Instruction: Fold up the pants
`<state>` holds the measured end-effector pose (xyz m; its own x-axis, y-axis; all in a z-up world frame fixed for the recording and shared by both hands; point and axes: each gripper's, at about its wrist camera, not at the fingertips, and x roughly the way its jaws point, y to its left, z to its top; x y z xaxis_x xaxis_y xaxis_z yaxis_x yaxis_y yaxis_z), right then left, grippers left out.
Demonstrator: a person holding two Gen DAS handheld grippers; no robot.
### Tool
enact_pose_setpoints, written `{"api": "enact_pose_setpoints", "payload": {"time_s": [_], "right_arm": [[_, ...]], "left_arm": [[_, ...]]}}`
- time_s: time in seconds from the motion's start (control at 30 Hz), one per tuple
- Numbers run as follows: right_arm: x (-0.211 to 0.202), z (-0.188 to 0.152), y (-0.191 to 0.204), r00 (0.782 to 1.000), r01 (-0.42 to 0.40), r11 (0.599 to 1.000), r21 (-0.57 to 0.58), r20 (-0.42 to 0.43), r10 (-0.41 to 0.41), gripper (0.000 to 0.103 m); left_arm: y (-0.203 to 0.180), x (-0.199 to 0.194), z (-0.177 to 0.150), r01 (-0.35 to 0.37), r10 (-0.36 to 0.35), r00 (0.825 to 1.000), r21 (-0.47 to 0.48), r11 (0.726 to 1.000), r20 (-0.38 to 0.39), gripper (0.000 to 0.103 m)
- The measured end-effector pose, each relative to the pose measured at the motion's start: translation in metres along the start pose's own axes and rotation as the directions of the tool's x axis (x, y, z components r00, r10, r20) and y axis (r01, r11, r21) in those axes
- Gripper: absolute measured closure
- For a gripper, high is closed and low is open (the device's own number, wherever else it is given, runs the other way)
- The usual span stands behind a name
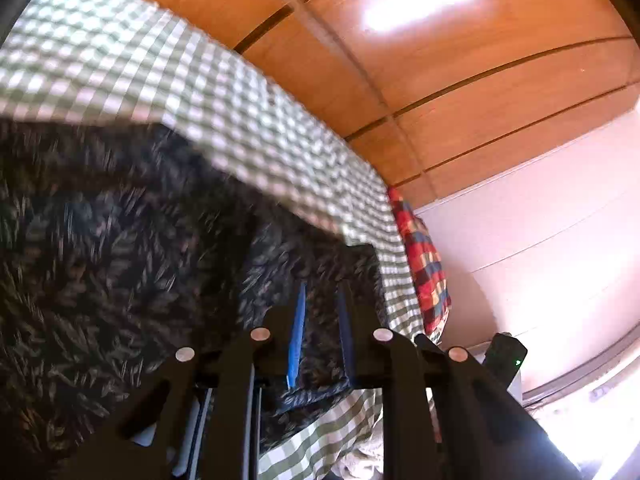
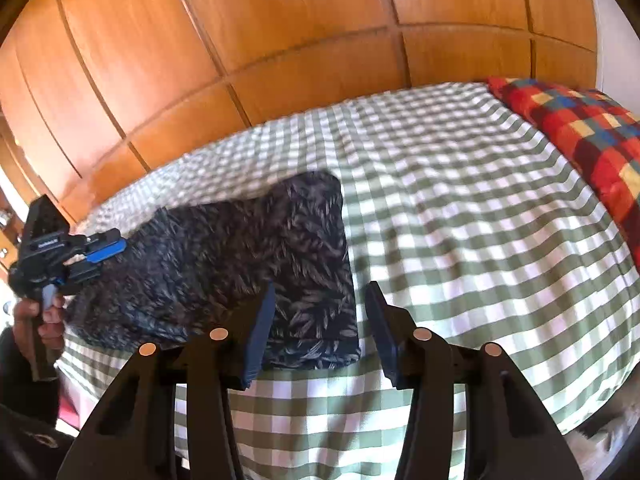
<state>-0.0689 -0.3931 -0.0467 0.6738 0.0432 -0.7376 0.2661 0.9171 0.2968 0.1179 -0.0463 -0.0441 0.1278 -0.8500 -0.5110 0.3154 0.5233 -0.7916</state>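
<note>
Left wrist view: the left gripper (image 1: pixel 322 328) is clenching a fold of the dark patterned pants (image 1: pixel 120 248) between narrowly spaced fingers, above the checked bed cover (image 1: pixel 224 92). Right wrist view: the right gripper (image 2: pixel 320 332) is hanging released, jaws wide, over the pants' near right corner; the pants (image 2: pixel 240 256) are lying on the cover (image 2: pixel 460 220), a plaid pillow (image 2: pixel 580 132) lying far right

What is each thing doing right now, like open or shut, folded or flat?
Pants: partly folded, lying on the bed, one end pinched.
Left gripper: shut on the pants.
Right gripper: open, holding nothing, above the pants' near edge.
Checked bedcover: spread fairly flat.
Red plaid pillow: lying at the bed's end.
</note>
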Motion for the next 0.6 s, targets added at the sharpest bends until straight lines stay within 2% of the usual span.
{"api": "enact_pose_setpoints", "payload": {"time_s": [0.03, 0.07, 0.1, 0.13, 0.2, 0.3, 0.4, 0.47, 0.53, 0.57, 0.6], "right_arm": [[0.001, -0.001, 0.002, 1.0, -0.009, 1.0, -0.002, -0.002, 0.009, 0.056], [0.002, -0.001, 0.005, 1.0, -0.015, 1.0, -0.012, -0.003, 0.015, 0.056], [0.001, -0.002, 0.009, 1.0, -0.011, 1.0, -0.027, -0.002, 0.011, 0.057], [0.003, -0.002, 0.011, 1.0, -0.01, 0.999, -0.034, -0.002, 0.01, 0.056], [0.006, -0.003, 0.011, 1.0, -0.021, 1.0, -0.022, -0.001, 0.021, 0.056], [0.005, -0.003, 0.012, 0.999, -0.032, 0.999, -0.013, -0.001, 0.032, 0.056], [0.007, -0.004, 0.015, 0.999, -0.045, 0.999, -0.013, 0.002, 0.045, 0.056], [0.01, -0.003, 0.018, 0.999, -0.051, 0.998, -0.02, 0.001, 0.051, 0.056], [0.011, -0.002, 0.021, 0.999, -0.051, 0.998, -0.034, 0.008, 0.051, 0.056], [0.012, -0.001, 0.023, 0.999, -0.05, 0.998, -0.042, 0.011, 0.051, 0.056], [0.012, 0.0, 0.025, 0.999, -0.051, 0.997, -0.053, 0.015, 0.051, 0.056]], "left_arm": [[0.003, -0.003, -0.003, -0.032, 0.032, 0.999, 0.0, 0.999, 0.003, 0.081], [0.006, -0.005, -0.005, -0.07, 0.07, 0.998, -0.001, 0.998, 0.009, 0.07], [0.01, -0.005, -0.007, -0.084, 0.085, 0.996, -0.011, 0.996, 0.012, 0.039], [0.016, -0.008, -0.009, -0.073, 0.074, 0.997, -0.045, 0.996, 0.014, 0.019], [0.021, -0.007, -0.009, -0.035, 0.036, 0.999, -0.089, 0.995, 0.013, 0.018], [0.02, 0.007, -0.011, -0.081, 0.08, 0.997, -0.064, 0.995, -0.021, 0.018], [0.017, 0.032, -0.012, -0.128, 0.126, 0.989, -0.027, 0.991, -0.076, 0.021], [0.012, 0.044, -0.015, -0.147, 0.146, 0.984, 0.004, 0.989, -0.1, 0.033], [0.009, 0.056, -0.017, -0.178, 0.181, 0.974, 0.033, 0.983, -0.138, 0.072], [0.01, 0.063, -0.018, -0.2, 0.205, 0.967, 0.045, 0.979, -0.15, 0.084], [0.009, 0.065, -0.019, -0.214, 0.219, 0.963, 0.048, 0.976, -0.155, 0.091]]}}
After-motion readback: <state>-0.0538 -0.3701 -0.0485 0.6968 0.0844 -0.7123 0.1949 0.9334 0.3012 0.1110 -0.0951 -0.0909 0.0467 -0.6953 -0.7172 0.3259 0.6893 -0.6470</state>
